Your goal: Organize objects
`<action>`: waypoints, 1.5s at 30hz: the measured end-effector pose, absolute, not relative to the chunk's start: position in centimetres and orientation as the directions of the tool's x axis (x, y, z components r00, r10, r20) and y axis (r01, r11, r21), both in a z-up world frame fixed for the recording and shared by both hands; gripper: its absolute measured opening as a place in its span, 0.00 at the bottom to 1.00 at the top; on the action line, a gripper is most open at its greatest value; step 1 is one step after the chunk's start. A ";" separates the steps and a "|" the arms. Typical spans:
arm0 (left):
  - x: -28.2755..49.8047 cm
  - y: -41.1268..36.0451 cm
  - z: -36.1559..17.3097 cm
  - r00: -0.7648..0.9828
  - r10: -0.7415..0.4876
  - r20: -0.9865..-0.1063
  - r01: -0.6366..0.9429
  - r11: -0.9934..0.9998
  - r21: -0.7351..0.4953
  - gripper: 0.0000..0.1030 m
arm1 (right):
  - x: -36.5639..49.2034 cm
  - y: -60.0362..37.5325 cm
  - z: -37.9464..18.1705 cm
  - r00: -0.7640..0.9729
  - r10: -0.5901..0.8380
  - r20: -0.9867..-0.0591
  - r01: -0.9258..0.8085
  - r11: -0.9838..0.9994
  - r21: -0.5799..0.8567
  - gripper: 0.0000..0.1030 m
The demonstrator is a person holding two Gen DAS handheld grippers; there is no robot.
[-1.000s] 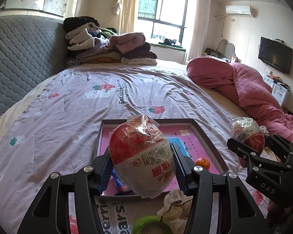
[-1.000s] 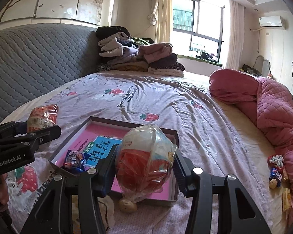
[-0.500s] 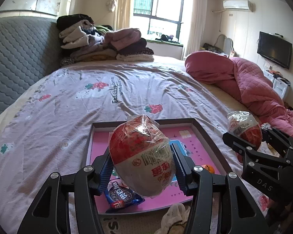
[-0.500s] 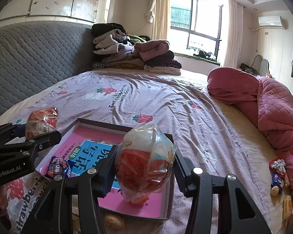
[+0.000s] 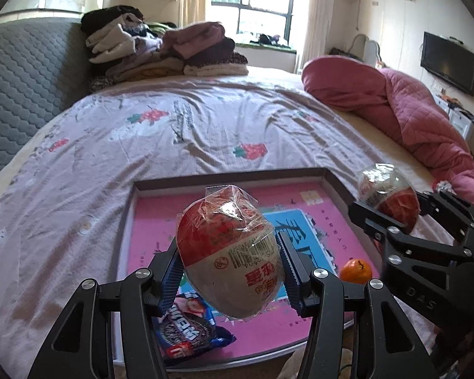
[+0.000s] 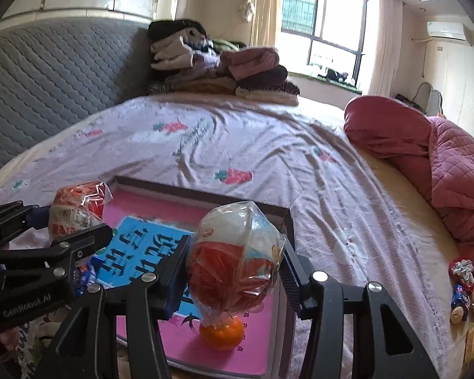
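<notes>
My left gripper [image 5: 229,263] is shut on a red-and-white toy egg in clear wrap [image 5: 229,252], held above the pink-bottomed shallow box [image 5: 230,178] on the bed. My right gripper [image 6: 233,268] is shut on a second wrapped egg [image 6: 233,265], over the box's right part [image 6: 268,211]. Each view shows the other gripper with its egg: the right one [image 5: 391,208] at the right edge, the left one [image 6: 74,218] at the left edge. Inside the box lie a small orange [image 5: 355,271] [image 6: 221,331] and a blue cookie packet [image 5: 186,328].
The box rests on a strawberry-print sheet [image 5: 173,132]. A pink quilt [image 5: 395,104] is bunched at the right, folded clothes [image 5: 161,50] are stacked at the far end, and a grey padded headboard [image 6: 47,72] runs along the left. Small snacks [image 6: 461,284] lie by the quilt.
Both grippers have moved forward and down over the box, each still holding its egg. More of the box floor, the orange and the cookie packet now sit under them.
</notes>
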State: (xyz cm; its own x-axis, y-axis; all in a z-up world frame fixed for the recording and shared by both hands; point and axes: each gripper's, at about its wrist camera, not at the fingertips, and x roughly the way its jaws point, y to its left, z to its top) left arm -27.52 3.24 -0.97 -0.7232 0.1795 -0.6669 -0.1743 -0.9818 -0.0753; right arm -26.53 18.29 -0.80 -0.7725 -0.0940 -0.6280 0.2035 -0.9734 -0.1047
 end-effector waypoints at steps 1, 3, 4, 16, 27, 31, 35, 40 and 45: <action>-27.7 3.4 -1.2 -0.718 0.179 -0.673 -0.177 -0.982 -0.072 0.55 | -26.8 18.3 -1.1 -0.767 -0.093 -0.634 0.205 -0.973 -0.106 0.51; -27.9 3.9 -1.7 -0.709 0.178 -0.682 -0.188 -0.980 -0.061 0.55 | -27.4 18.2 -1.7 -0.757 -0.089 -0.647 0.207 -0.972 -0.108 0.51; -28.1 4.1 -1.9 -0.705 0.178 -0.687 -0.191 -0.980 -0.058 0.55 | -27.6 18.2 -1.9 -0.753 -0.090 -0.652 0.209 -0.972 -0.108 0.51; -29.1 5.8 -4.1 -0.641 0.206 -0.739 -0.252 -0.966 -0.051 0.55 | -30.0 18.2 -4.7 -0.684 -0.092 -0.723 0.223 -0.971 -0.087 0.51; -29.5 5.9 -5.5 -0.603 0.205 -0.771 -0.263 -0.963 -0.051 0.55 | -30.9 18.0 -5.8 -0.657 -0.073 -0.750 0.230 -0.967 -0.108 0.51; -29.8 5.7 -6.0 -0.582 0.217 -0.783 -0.262 -0.962 -0.071 0.55 | -31.2 18.0 -6.2 -0.644 -0.071 -0.761 0.232 -0.967 -0.106 0.51; -30.2 5.3 -6.2 -0.564 0.239 -0.791 -0.257 -0.961 -0.108 0.55 | -31.3 18.0 -6.5 -0.635 -0.071 -0.769 0.233 -0.967 -0.103 0.51; -30.3 5.3 -6.4 -0.548 0.240 -0.801 -0.252 -0.961 -0.116 0.55 | -31.6 18.2 -7.0 -0.617 -0.068 -0.784 0.226 -0.970 -0.093 0.51; -30.2 5.2 -6.4 -0.550 0.235 -0.801 -0.250 -0.962 -0.111 0.55 | -31.8 18.3 -7.1 -0.606 -0.071 -0.792 0.224 -0.971 -0.084 0.51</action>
